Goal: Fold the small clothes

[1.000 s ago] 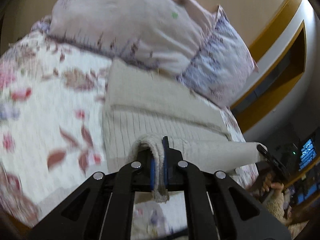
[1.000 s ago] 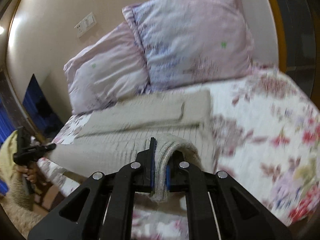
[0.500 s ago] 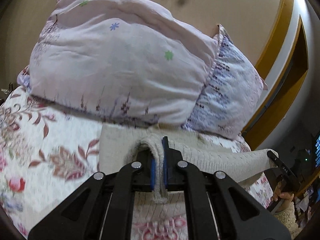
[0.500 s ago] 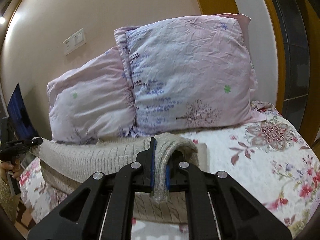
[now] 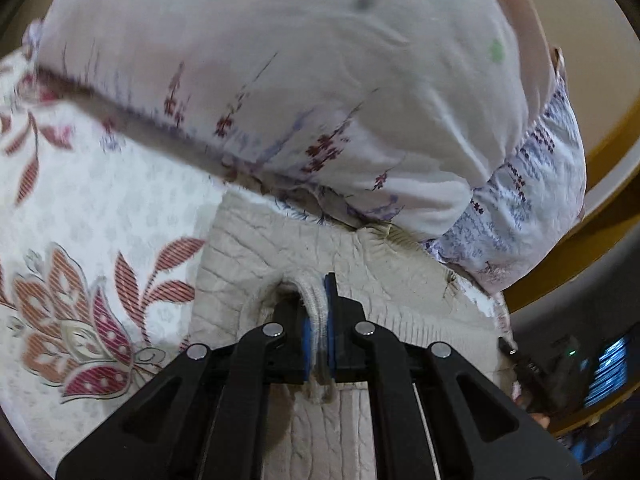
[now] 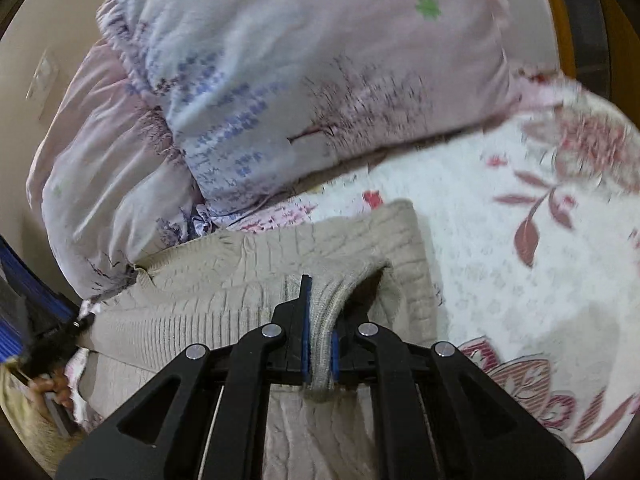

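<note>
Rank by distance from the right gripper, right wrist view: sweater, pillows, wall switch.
1. Sweater: clamped in the right gripper, spread on the bedspread ahead.
2. Pillows: beyond the sweater's far edge, at the head of the bed.
3. Wall switch: on the wall behind the pillows, upper left.

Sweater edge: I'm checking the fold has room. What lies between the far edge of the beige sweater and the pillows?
Nothing: in the left wrist view the sweater runs under the pillows.
</note>
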Demonstrator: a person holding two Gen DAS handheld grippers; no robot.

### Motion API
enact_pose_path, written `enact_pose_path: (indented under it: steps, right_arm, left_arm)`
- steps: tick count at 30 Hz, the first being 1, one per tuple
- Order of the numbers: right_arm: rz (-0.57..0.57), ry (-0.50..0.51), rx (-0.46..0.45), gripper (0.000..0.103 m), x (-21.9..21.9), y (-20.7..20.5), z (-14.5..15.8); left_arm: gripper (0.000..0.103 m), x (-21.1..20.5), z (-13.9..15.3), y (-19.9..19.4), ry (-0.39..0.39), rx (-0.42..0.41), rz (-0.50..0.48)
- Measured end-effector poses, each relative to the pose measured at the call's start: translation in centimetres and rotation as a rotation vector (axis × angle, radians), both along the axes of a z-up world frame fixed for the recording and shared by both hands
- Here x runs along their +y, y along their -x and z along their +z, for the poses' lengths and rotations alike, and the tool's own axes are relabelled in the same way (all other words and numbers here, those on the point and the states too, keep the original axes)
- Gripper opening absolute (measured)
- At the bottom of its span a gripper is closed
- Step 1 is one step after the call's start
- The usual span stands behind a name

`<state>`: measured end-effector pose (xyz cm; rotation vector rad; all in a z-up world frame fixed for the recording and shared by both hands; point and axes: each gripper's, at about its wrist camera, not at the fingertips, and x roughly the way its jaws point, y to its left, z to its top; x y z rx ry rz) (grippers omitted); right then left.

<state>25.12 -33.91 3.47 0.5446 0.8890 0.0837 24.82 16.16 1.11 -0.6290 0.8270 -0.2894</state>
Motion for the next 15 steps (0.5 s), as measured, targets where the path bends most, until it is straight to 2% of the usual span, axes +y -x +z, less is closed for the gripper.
enact_pose_path:
  steps: [3,5,7,9,12,15]
  right_arm:
    - [-0.006,-0.052,0.006,0.008,-0.5,-0.6,-0.2]
    - [-0.029,-0.128,0.023,0.008,-1.0,-1.5,-0.7]
    - [-0.055,-0.227,0.036,0.019,-1.8,-2.3,-1.4]
    - [-0.085,-0.325,0.038,0.054,-2.4,-3.0,-2.0]
    - [-0.111,-0.389,0.013,0.060,-2.5,-3.8,-2.0]
    - [-0.113,-0.368,-0.023,0.060,-2.3,-3.6,-0.9]
  left_arm:
    - [0.006,0.2,-0.3,-0.4,0.059,0.014,-0.003]
    - [0.007,0.5,-0.8,-1.1,0.117,0.031,0.002]
    - [0.007,0.8,-1.3,-1.5,0.178,0.053,0.017]
    - [0.017,1.2,-2.1,-2.0,0.275,0.074,0.032]
    - [0.042,1.7,-2.5,-2.2,0.390,0.071,0.061]
    - [0.056,2.1,-1.8,-2.1,0.454,0.044,0.095]
